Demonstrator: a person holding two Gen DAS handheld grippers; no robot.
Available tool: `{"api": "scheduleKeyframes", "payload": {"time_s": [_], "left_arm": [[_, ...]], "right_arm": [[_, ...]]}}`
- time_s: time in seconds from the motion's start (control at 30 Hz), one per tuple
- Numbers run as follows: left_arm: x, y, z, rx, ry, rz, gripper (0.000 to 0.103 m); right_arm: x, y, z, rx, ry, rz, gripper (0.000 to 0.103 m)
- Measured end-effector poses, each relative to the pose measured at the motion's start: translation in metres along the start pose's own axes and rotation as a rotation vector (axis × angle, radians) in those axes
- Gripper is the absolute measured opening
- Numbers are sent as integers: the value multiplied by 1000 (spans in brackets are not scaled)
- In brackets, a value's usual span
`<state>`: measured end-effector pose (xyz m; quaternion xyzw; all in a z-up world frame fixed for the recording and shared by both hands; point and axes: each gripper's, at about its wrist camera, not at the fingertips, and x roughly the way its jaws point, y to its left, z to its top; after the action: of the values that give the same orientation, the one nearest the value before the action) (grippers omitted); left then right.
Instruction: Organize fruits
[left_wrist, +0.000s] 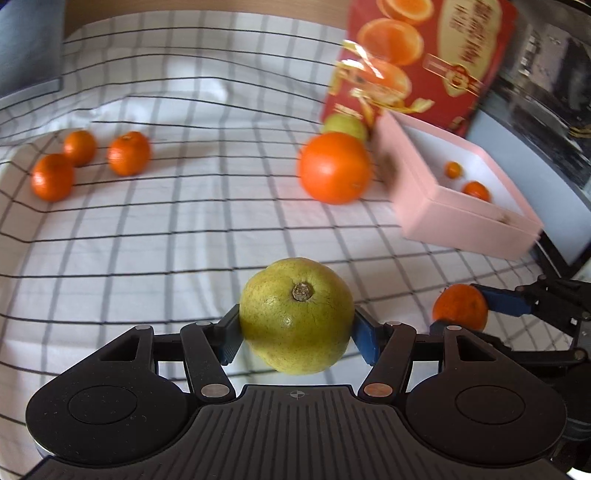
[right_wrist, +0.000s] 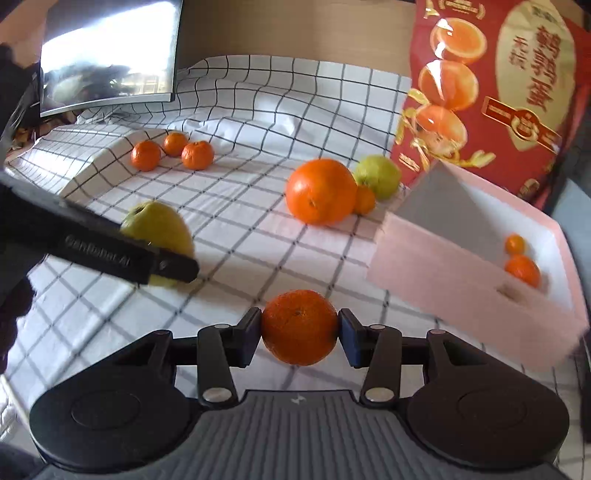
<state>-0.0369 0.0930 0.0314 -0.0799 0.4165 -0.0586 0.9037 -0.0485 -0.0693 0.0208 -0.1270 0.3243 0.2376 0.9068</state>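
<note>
My left gripper (left_wrist: 296, 334) is shut on a green pear (left_wrist: 295, 314), held above the checked cloth; the same pear (right_wrist: 157, 230) shows at the left of the right wrist view behind the left gripper's black finger. My right gripper (right_wrist: 299, 334) is shut on a small mandarin (right_wrist: 299, 326), which also appears at the lower right of the left wrist view as the mandarin (left_wrist: 460, 308). A pink box (right_wrist: 461, 273) on the right holds two small mandarins (right_wrist: 521, 269). A large orange (right_wrist: 320, 191), a second green pear (right_wrist: 378, 176) and a tiny mandarin (right_wrist: 364, 199) lie near the box.
Three mandarins (right_wrist: 173, 149) sit together at the far left on the checked cloth (right_wrist: 240, 229). A red printed fruit bag (right_wrist: 498, 92) stands behind the pink box. A dark monitor (right_wrist: 107, 55) stands at the back left. A raised fold of cloth runs beside the three mandarins.
</note>
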Motion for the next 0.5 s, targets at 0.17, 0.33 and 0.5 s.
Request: {"api": "scheduleKeyframes", "payload": {"time_s": [0.17, 0.33, 0.5], "left_arm": [[8, -21, -5, 45, 16, -9, 66], [9, -25, -5, 39, 15, 16, 66], [9, -27, -6, 38, 13, 33, 66]], "right_arm": [[-14, -15, -21, 29, 18, -30, 45], [-27, -26, -31, 67, -6, -38, 51], [-29, -29, -40, 80, 0, -57, 64]]}}
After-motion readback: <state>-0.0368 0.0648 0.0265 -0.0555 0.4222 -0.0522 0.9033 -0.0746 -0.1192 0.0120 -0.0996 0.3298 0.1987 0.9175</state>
